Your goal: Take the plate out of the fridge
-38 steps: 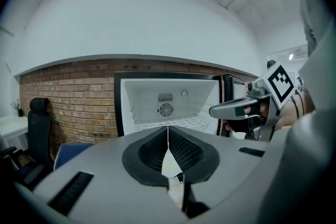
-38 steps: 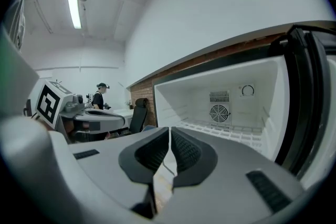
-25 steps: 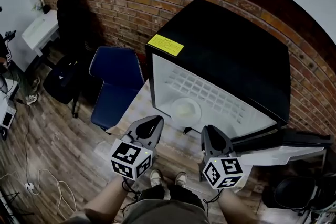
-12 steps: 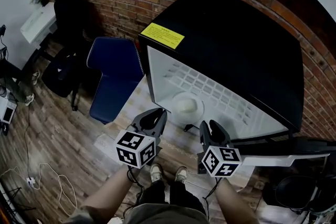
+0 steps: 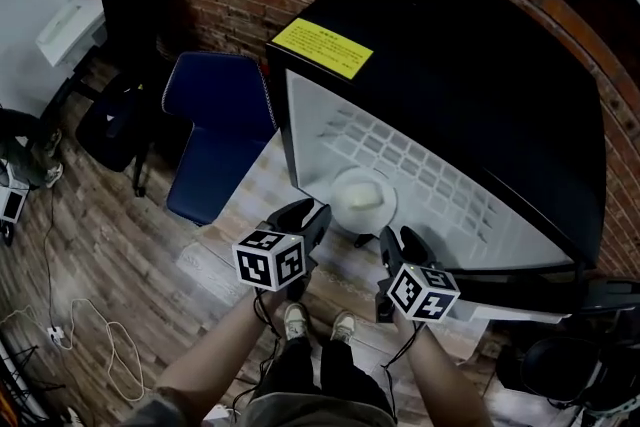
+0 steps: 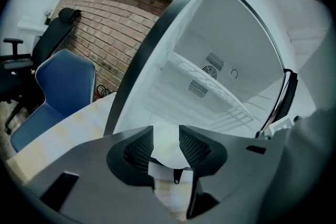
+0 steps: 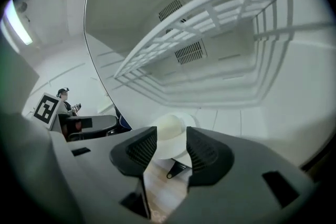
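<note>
Plate [image 5: 363,199] sits on the fridge [image 5: 470,65] floor, near the open front. We hold left gripper [image 5: 303,215] and right gripper [image 5: 398,243] just short of it. Both jaws are opening with nothing gripped, likely readying to take the rim from two sides.

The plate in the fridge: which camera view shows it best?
The head view: the whole plate shows from above, near the front of the fridge. The right gripper view shows only its upper part; the left gripper view, only a white patch.
</note>
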`<act>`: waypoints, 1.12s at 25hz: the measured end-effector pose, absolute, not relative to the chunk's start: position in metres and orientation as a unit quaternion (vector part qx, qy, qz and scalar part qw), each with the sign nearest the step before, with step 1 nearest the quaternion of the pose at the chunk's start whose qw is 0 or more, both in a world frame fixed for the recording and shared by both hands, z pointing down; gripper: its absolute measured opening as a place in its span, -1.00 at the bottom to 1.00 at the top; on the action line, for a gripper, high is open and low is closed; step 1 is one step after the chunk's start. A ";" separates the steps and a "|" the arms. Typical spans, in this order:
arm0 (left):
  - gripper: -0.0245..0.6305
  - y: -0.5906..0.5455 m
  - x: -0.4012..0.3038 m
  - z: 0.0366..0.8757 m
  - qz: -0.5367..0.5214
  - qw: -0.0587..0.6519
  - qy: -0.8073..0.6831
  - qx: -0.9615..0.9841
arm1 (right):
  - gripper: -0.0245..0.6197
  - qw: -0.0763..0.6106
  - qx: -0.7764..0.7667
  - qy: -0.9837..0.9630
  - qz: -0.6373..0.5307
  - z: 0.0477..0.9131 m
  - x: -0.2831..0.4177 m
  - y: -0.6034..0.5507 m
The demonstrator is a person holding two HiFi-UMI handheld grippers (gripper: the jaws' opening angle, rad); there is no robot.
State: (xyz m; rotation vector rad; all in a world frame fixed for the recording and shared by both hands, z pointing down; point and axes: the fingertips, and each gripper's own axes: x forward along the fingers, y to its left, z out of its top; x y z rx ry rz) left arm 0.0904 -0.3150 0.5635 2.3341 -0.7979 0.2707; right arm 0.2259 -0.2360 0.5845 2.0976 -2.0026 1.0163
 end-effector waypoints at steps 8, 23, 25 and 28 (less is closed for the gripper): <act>-0.44 -0.311 0.108 0.611 0.096 0.430 -0.276 0.854 | -0.42 0.047 0.683 -0.630 0.367 0.627 0.228 -0.242; -0.44 -0.302 0.133 0.651 0.066 0.541 -0.250 0.800 | -0.42 0.022 0.677 -0.615 0.404 0.650 0.229 -0.251; -0.44 -0.300 0.138 0.652 0.056 0.555 -0.241 0.794 | -0.42 0.022 0.675 -0.618 0.404 0.651 0.229 -0.253; -0.53 -0.299 0.142 0.655 0.042 0.572 -0.241 0.783 | -0.42 0.024 0.672 -0.621 0.402 0.650 0.226 -0.253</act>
